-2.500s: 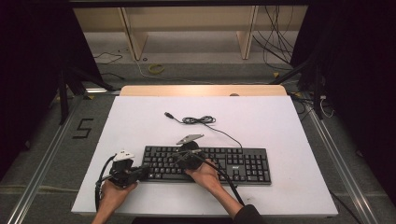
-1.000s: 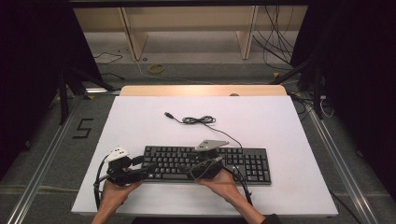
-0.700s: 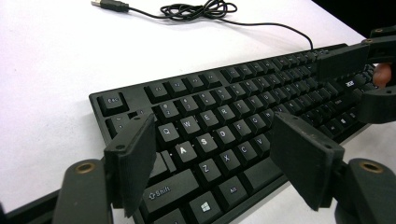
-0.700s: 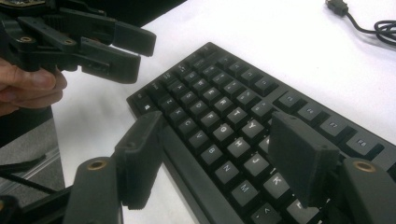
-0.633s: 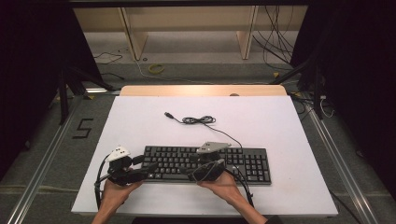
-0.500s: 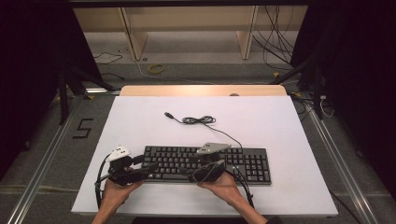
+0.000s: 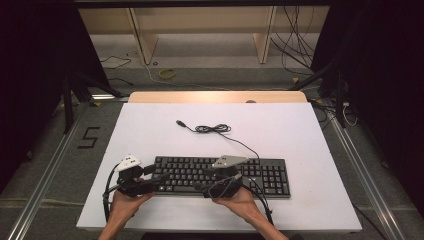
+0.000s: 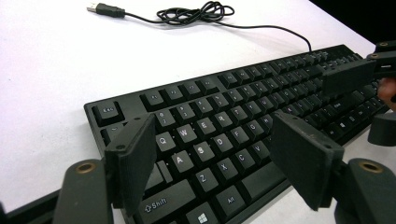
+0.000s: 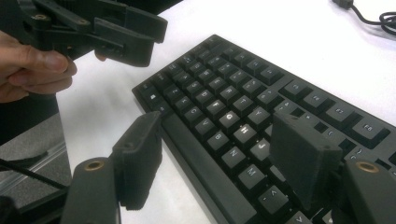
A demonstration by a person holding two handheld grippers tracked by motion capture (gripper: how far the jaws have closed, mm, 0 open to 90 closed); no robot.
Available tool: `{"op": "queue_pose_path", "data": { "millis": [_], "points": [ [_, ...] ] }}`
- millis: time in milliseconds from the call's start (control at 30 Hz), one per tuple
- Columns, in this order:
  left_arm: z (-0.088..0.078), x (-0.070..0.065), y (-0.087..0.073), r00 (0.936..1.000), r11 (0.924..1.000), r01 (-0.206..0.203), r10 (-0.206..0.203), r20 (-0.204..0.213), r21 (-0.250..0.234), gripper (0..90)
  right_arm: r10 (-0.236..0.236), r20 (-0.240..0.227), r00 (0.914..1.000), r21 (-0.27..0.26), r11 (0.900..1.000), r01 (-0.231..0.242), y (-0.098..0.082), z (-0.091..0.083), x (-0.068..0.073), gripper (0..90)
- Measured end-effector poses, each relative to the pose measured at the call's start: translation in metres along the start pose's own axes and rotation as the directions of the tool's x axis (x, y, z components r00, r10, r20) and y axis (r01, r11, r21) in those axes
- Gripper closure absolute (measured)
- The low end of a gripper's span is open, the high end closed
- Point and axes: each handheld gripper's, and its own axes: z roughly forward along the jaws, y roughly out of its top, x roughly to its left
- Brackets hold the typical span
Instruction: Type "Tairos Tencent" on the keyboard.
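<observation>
Left tool [image 7: 159,179] spread over keyboard [image 7: 260,172] left end, nothing pinched. Right tool [image 7: 207,181] spread over front-edge middle keys. Cable [image 7: 212,128] coiled behind on desk [image 7: 310,150].

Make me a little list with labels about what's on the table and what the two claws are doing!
Main thing: black keyboard, flat near the front edge of the white table
Its cable: cable loosely coiled behind the keyboard, plug lying free
Left claw: jaws open, over the keyboard's left end near the letter keys
Right claw: jaws open, over the middle keys
Held: nothing in either claw
</observation>
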Motion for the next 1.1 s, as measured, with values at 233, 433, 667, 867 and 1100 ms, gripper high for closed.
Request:
{"op": "queue_pose_path", "data": {
  "millis": [233,433,667,867,1100],
  "points": [
    [0.006,0.000,0.002,0.9999,0.9998,-0.013,0.013,-0.004,0.016,40.0,-0.005,-0.005,1.0000,-0.004,1.000,0.005,-0.003,-0.003,0.003,33.8],
    [0.015,0.000,0.004,0.9995,0.9982,-0.021,0.022,-0.024,0.057,55.3,-0.006,-0.011,0.9999,-0.013,1.000,0.006,-0.006,-0.007,0.005,32.8],
    [0.022,0.002,0.002,0.9984,0.9932,-0.026,0.032,-0.048,0.114,72.1,-0.007,-0.009,0.9999,-0.014,1.000,0.007,-0.009,-0.011,0.005,31.3],
    [0.026,0.004,0.001,0.9963,0.9875,-0.042,0.052,-0.068,0.152,84.4,-0.002,-0.005,1.0000,-0.025,1.000,0.002,-0.010,-0.016,0.004,30.8],
    [0.029,0.005,0.000,0.9951,0.9835,-0.039,0.055,-0.083,0.177,88.8,0.002,0.001,1.0000,-0.030,1.000,-0.002,-0.012,-0.021,0.002,30.3]
  ]
}}
